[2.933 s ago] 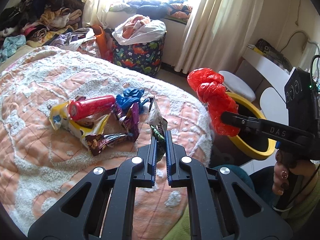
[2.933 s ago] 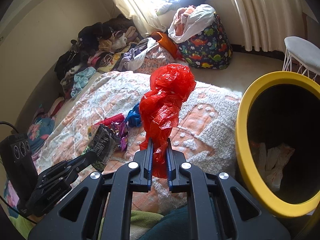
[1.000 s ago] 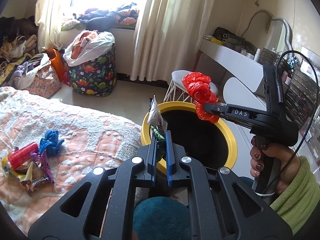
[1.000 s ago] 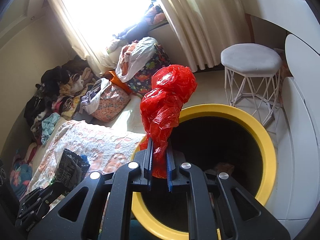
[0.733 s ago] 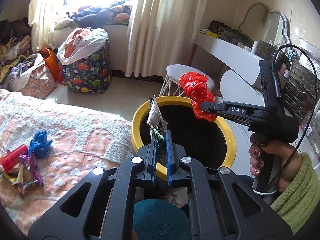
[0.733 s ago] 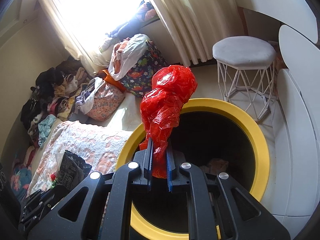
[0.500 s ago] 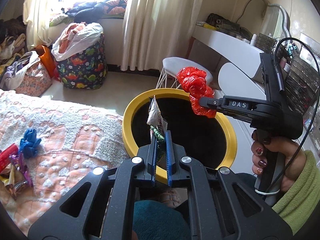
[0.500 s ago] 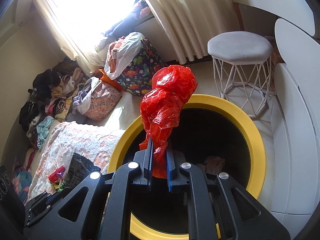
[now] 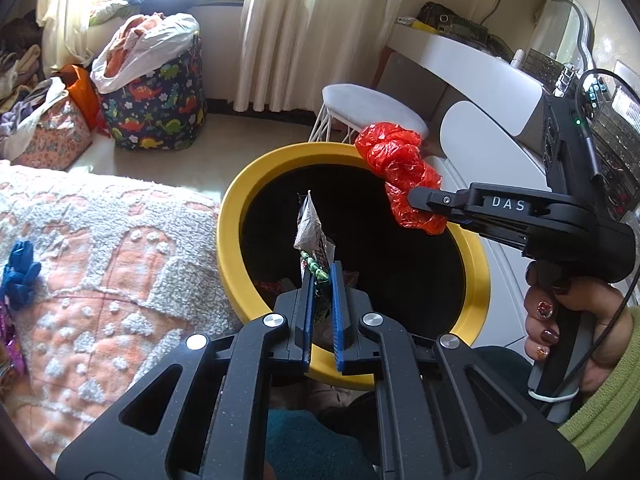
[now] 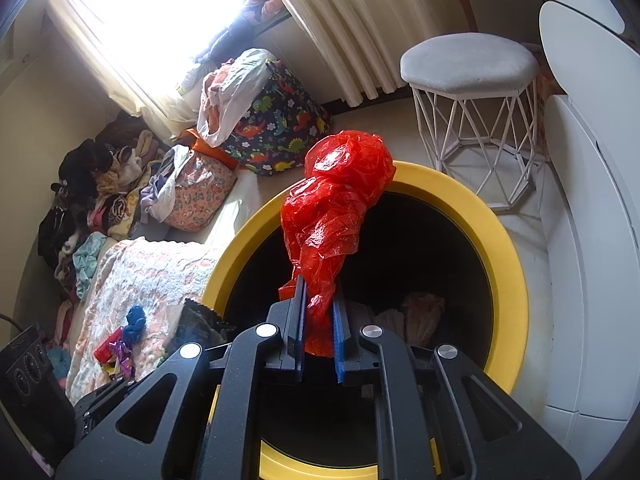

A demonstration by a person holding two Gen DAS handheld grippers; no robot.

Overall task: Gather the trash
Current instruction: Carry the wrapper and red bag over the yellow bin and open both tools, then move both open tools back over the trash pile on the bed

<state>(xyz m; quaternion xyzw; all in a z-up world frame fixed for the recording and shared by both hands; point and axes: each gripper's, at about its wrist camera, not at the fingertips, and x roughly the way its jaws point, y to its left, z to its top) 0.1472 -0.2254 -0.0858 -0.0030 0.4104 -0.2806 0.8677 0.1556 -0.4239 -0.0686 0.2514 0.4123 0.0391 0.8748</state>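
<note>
Left gripper (image 9: 321, 280): matte black speckled linkage arms with cut-out windows, round silver screws at the pivots, blue ribbed fingers (image 9: 337, 312). Right gripper (image 10: 319, 312) same build; from the side it's a black pistol-grip body with white "DAS" lettering, a green indicator light and a thin black cable. Right hand (image 9: 560, 320) has dark glittery nail polish and an olive-green knit sleeve (image 9: 608, 412).

Sunlit window (image 10: 160, 12) behind cream curtains (image 9: 304, 28); white stool (image 10: 472, 64) on pale floor (image 9: 224, 140); quilted bed (image 9: 100, 248).
</note>
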